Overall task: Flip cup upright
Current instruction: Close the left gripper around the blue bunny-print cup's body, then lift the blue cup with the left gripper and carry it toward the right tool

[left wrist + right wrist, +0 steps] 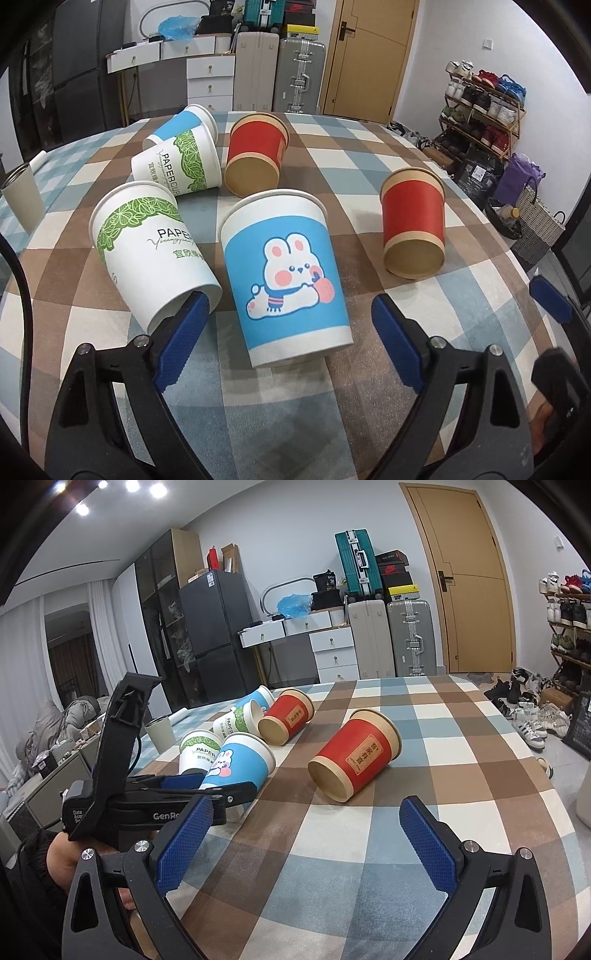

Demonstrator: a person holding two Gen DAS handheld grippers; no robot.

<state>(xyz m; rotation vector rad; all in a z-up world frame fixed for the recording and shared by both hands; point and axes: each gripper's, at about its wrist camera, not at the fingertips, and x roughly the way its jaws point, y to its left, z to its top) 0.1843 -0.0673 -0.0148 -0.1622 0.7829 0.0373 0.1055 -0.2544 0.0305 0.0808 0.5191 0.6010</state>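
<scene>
The left gripper (288, 336) has its jaws spread wide either side of the blue rabbit paper cup (286, 273), which lies on its side on the checked worktop (424, 162); contact unclear. The right gripper (306, 843) hovers low, jaws wide, holding nothing, near a fallen red paper cup (356, 758).

We lose the bunny cup's (240, 764) base behind the left gripper (207, 790); the leaf-print cup's (147, 243) lettering wraps out of sight, and the farthest blue cup (184, 120) is mostly hidden.

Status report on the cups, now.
Both grippers, left and right, open, empty. Bunny cup on its side between left's fingers. Leaf cup crowds alongside.
</scene>
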